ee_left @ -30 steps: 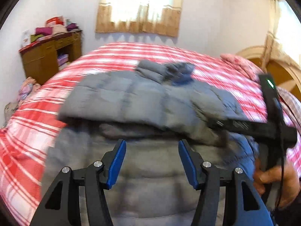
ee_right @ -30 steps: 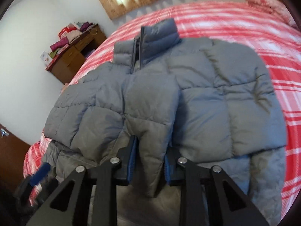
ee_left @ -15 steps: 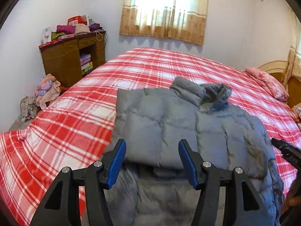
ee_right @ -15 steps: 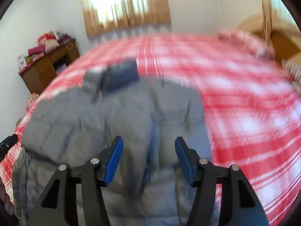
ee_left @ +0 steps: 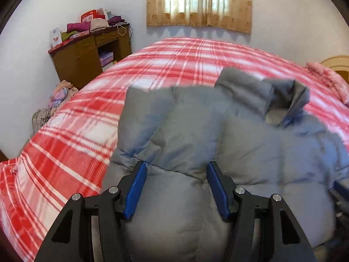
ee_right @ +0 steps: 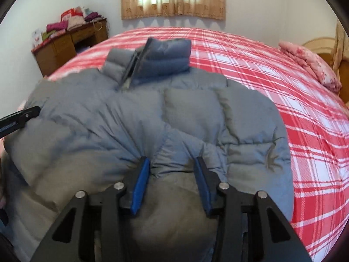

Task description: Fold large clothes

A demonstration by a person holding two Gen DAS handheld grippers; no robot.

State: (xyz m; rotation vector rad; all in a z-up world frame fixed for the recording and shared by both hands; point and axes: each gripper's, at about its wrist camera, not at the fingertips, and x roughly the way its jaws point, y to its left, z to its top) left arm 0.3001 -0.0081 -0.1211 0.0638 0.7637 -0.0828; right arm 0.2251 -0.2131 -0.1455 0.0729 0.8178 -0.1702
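The left gripper (ee_left: 176, 187) had shifted closer over the grey puffer jacket (ee_right: 152, 118), half-open, holding nothing. The right gripper (ee_right: 172, 181) was closing around a sleeve fold. The plaid bedspread (ee_right: 283, 83) lay bare beyond the jacket's right edge.

Both wrist views close above jacket (ee_left: 196, 131)

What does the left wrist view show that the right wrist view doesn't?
Left only: a heap of clothes on the floor beside the bed. Right only: the jacket's zipper running up to the collar. Both: the grey puffer jacket on the red plaid bedspread, the cluttered wooden cabinet and the curtained window.
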